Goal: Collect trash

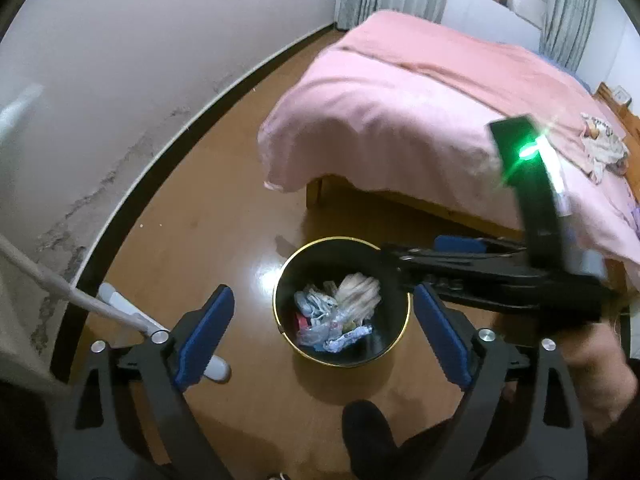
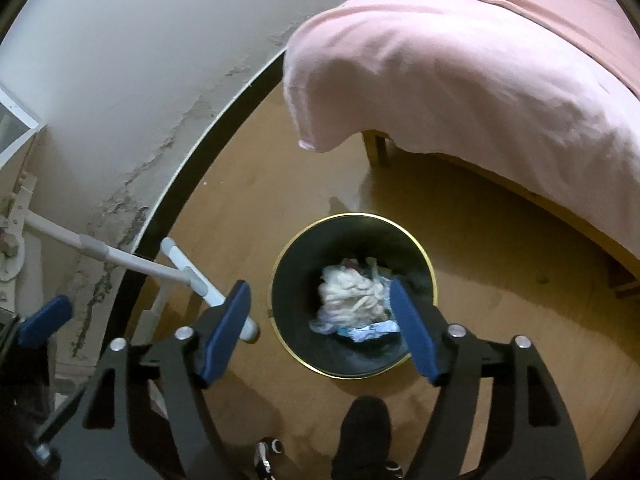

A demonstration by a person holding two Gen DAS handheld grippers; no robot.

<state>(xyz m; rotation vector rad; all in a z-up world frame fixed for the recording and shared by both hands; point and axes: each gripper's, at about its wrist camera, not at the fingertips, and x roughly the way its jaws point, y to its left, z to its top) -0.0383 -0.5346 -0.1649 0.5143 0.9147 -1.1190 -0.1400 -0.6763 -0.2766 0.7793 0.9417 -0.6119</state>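
A black trash bin with a gold rim (image 1: 280,280) (image 2: 280,276) stands on the wooden floor. Inside lie a crumpled whitish wad (image 1: 358,290) (image 2: 352,294), plastic wrappers (image 1: 320,312) and blue-white scraps (image 2: 368,330). My left gripper (image 1: 322,336) is open and empty, held above the bin's near side. My right gripper (image 2: 322,332) is open and empty above the bin; in the left wrist view it (image 1: 404,258) reaches in from the right over the bin's rim. A cloth-like item (image 1: 602,144) lies on the bed.
A bed with a pink cover (image 1: 400,112) (image 2: 480,60) stands behind and right of the bin. A white mop-like handle and frame (image 1: 120,312) (image 2: 180,272) leans by the peeling wall (image 1: 100,120). A dark foot (image 1: 366,428) (image 2: 364,428) stands before the bin.
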